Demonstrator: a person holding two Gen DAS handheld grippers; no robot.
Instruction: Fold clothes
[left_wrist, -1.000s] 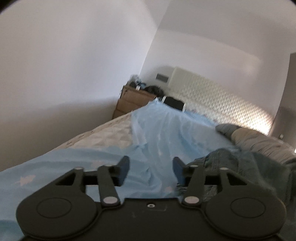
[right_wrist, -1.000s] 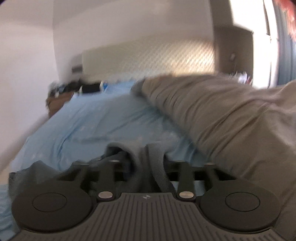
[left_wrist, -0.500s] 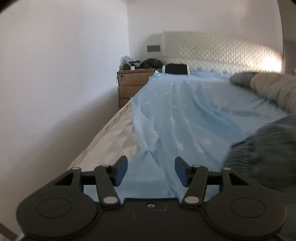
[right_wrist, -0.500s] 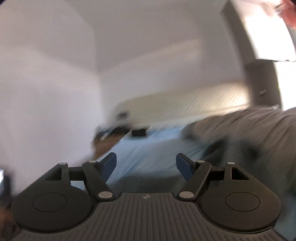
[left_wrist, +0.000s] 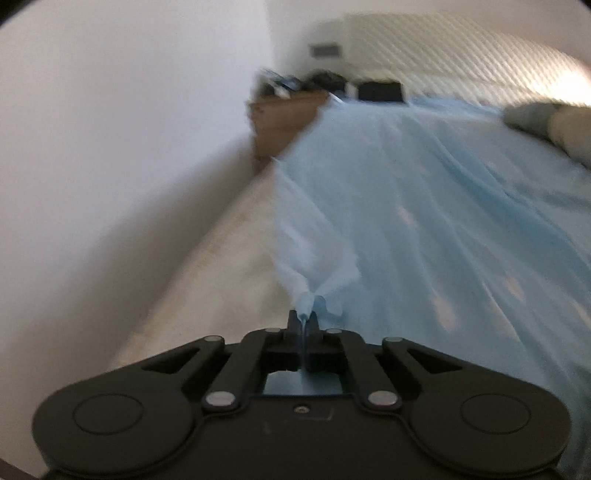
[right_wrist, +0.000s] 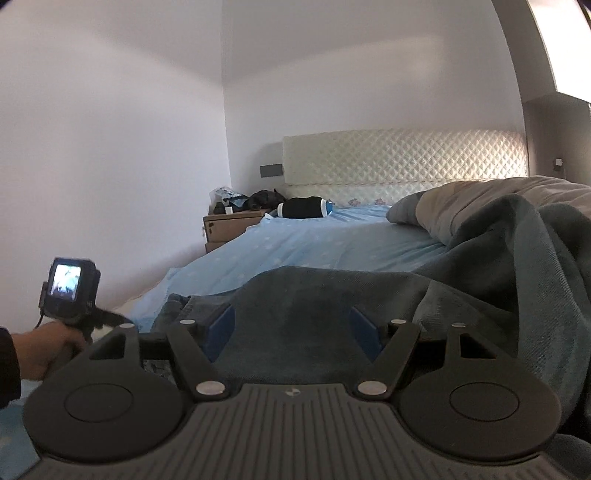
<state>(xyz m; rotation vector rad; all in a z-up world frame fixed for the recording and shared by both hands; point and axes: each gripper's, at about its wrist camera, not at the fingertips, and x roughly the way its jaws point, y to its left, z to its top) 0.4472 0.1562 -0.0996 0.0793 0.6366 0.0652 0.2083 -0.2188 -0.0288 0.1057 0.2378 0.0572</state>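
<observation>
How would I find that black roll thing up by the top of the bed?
Start at the quilted cream headboard. Just below its left end, on the light blue sheet beside the wooden nightstand, lies the black roll. It alone is black with white-and-blue ends.

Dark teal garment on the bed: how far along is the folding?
Nothing looks folded yet: the dark teal garment lies rumpled on the bed. In hand: the left tool is shut on an edge of the light blue sheet, while the right tool hangs open over the garment. Left: grasping, spreading and folding it.
</observation>
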